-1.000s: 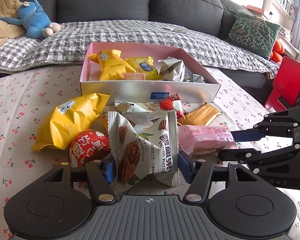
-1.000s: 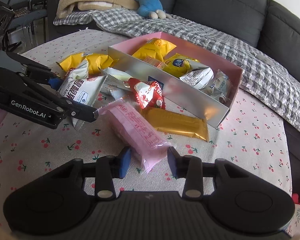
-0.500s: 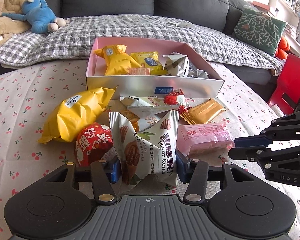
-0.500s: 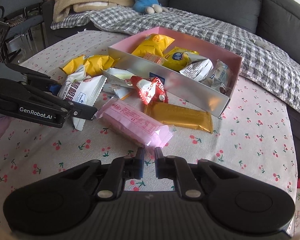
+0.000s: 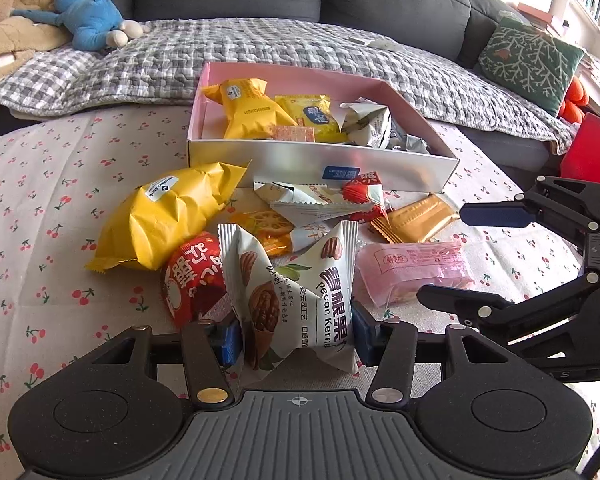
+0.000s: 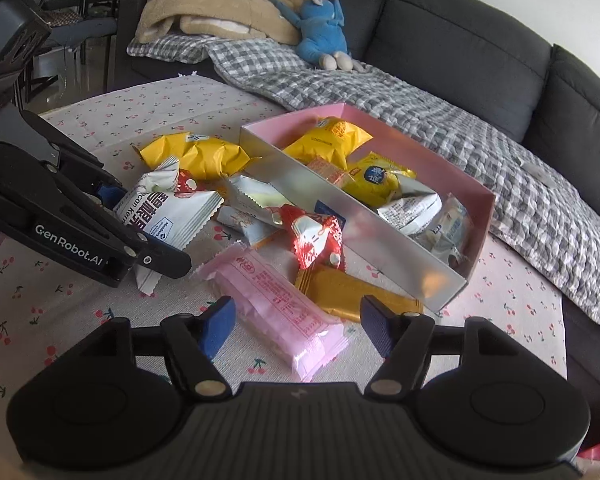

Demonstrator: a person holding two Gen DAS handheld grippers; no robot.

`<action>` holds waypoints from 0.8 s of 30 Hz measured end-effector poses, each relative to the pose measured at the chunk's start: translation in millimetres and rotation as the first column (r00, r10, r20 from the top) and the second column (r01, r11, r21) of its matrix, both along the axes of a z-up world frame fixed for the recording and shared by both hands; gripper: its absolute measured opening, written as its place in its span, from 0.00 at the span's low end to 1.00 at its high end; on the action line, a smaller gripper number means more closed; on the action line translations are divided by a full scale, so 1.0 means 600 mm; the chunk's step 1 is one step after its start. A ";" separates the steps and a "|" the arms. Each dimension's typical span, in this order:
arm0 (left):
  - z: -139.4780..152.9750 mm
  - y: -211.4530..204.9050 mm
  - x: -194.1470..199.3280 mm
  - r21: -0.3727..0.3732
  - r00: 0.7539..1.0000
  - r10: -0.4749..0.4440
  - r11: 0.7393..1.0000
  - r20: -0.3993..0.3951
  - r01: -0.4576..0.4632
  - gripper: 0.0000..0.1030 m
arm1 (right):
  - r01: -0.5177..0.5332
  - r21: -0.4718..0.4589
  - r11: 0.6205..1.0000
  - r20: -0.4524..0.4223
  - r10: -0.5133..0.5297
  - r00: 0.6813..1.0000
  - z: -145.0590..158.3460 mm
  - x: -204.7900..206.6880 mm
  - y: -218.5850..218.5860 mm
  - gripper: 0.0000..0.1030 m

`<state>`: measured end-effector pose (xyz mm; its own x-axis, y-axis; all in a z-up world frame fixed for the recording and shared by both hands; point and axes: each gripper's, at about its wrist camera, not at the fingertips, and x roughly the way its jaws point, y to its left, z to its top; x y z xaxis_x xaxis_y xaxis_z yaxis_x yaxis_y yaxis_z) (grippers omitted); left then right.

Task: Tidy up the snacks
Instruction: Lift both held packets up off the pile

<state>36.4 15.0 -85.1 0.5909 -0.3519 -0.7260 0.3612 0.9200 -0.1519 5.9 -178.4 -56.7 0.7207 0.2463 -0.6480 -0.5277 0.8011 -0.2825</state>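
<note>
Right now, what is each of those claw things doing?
Left gripper: closed on the pecan packet.
Right gripper: jaws opening, holding nothing; pink packet lies between them.

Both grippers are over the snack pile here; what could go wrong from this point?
1. The left gripper pinches the crumpled white pecan-kernel packet low, so it may slip out.
2. The right gripper is opening around the pink wrapped bar, pads clear; closing might catch only its loose end.
3. The pink-lined cardboard box is crowded on the right.

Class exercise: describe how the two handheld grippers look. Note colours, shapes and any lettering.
Both are matte black linkage frames with silver pivot pins, blue finger pads and round discs on a ribbed base. The left gripper carries white "GenRobot.AI" lettering; the right gripper shows a small white emblem.
</note>
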 end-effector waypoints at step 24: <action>0.023 0.029 -0.010 -0.021 0.998 0.029 0.999 -0.053 -0.030 0.49 | 0.050 0.141 0.989 -0.115 -0.034 0.993 0.024 0.017 0.005 0.28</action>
